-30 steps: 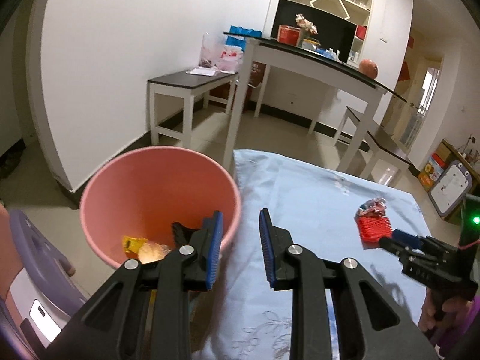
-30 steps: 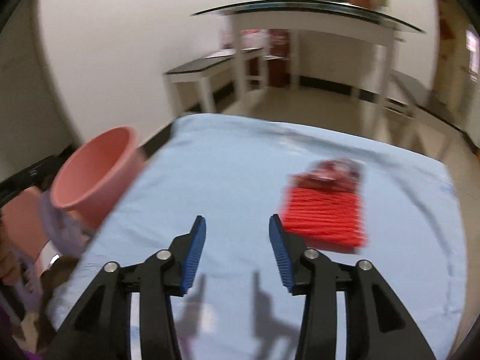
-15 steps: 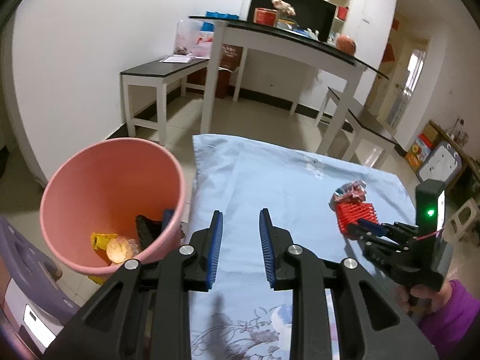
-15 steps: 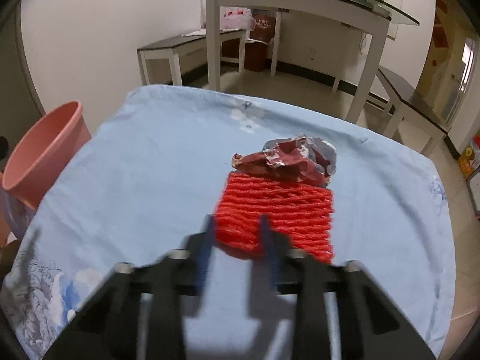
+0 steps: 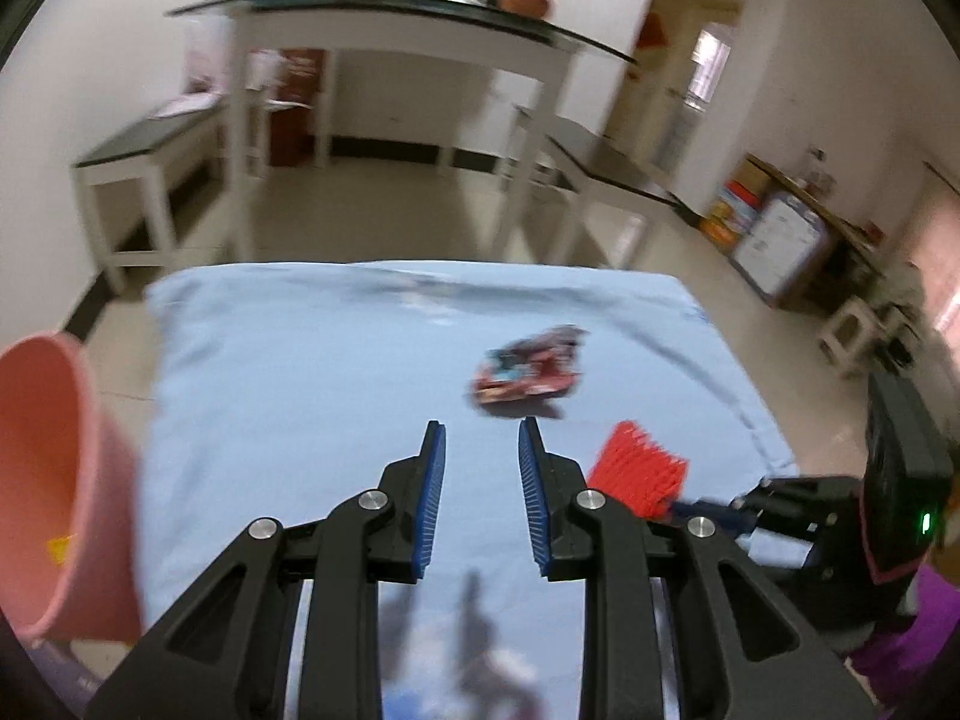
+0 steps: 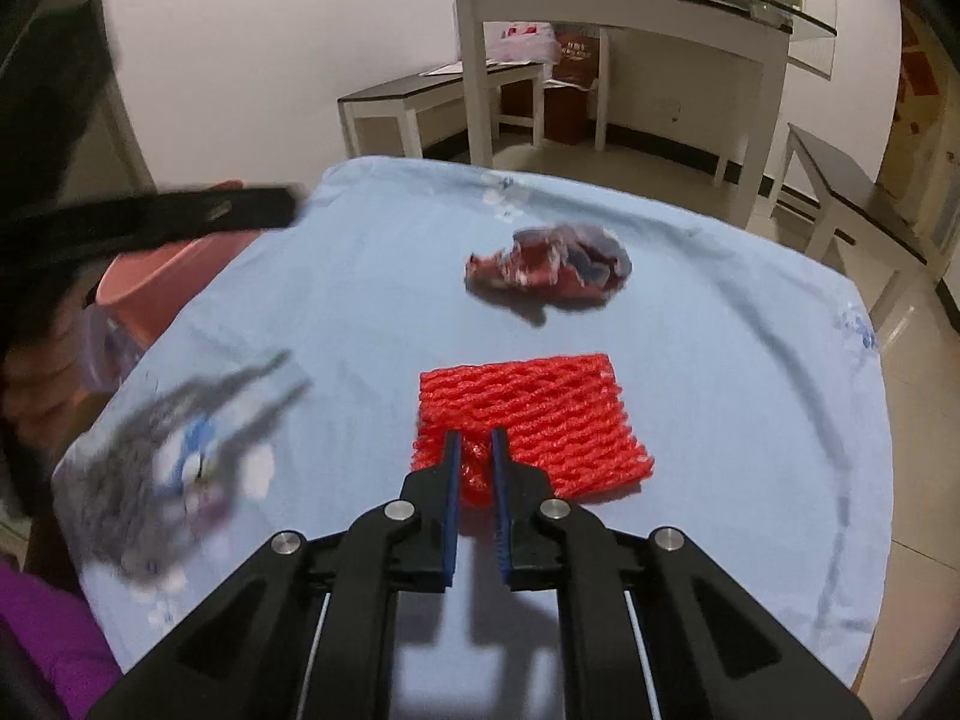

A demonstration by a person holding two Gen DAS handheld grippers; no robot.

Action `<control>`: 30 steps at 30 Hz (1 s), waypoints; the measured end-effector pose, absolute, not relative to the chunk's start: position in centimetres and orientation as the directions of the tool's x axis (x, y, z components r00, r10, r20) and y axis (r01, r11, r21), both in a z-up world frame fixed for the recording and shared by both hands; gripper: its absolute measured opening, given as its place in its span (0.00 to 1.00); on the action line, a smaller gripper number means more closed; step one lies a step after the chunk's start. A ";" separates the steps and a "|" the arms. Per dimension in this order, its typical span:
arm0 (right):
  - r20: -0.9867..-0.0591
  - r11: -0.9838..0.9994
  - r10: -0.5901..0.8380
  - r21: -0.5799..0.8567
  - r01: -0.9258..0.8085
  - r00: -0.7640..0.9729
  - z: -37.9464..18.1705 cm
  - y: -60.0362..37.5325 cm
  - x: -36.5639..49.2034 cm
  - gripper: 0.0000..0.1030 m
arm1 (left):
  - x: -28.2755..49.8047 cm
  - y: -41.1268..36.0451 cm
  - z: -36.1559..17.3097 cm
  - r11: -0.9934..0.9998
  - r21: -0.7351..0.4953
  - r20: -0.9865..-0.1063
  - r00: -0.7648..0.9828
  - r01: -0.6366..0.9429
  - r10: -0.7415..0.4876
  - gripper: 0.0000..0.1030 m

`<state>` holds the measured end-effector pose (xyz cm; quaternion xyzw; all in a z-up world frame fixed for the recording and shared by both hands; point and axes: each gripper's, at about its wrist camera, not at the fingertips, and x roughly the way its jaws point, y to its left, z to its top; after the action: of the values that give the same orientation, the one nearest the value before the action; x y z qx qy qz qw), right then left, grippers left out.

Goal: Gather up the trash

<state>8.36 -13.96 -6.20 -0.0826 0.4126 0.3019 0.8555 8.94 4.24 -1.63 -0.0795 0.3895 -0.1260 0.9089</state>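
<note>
right gripper (image 6: 475,453) fingers pinch the red foam net (image 6: 528,420); left gripper (image 5: 480,462) fingers wide; crumpled wrapper (image 6: 549,264) beyond.

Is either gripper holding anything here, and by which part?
The right gripper is pinching the near edge of the red foam net, which looks partly raised off the blue tablecloth. The left gripper is open and holds nothing.

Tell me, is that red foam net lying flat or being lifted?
Being lifted at one edge: the right gripper pinches the red foam net, whose near edge bunches between the fingers.
</note>
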 end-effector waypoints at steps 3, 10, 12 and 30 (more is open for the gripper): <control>-0.740 0.811 0.472 0.152 -0.564 0.479 -5.6 -15.3 8.1 0.41 | 11.3 2.0 -2.4 0.943 -0.243 -0.704 0.627 0.229 -0.334 0.24; -0.743 0.823 0.504 0.257 -0.507 0.440 -4.9 -18.1 7.5 0.46 | 16.1 -1.0 -5.6 0.943 -0.108 -0.772 0.572 0.315 -0.279 0.24; -0.756 0.840 0.487 0.267 -0.472 0.438 -5.2 -18.6 7.7 0.46 | 17.3 -1.5 -6.5 0.939 -0.102 -0.783 0.556 0.329 -0.279 0.24; -0.786 0.895 0.439 0.338 -0.292 0.436 -7.6 -15.8 11.5 0.19 | 13.5 1.9 -5.2 0.976 -0.166 -0.733 0.645 0.140 -0.217 0.07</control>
<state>11.46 -15.82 -7.63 0.0759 0.4850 0.2168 0.8438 13.47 1.92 -5.20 -0.0470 0.4099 -0.0986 0.9056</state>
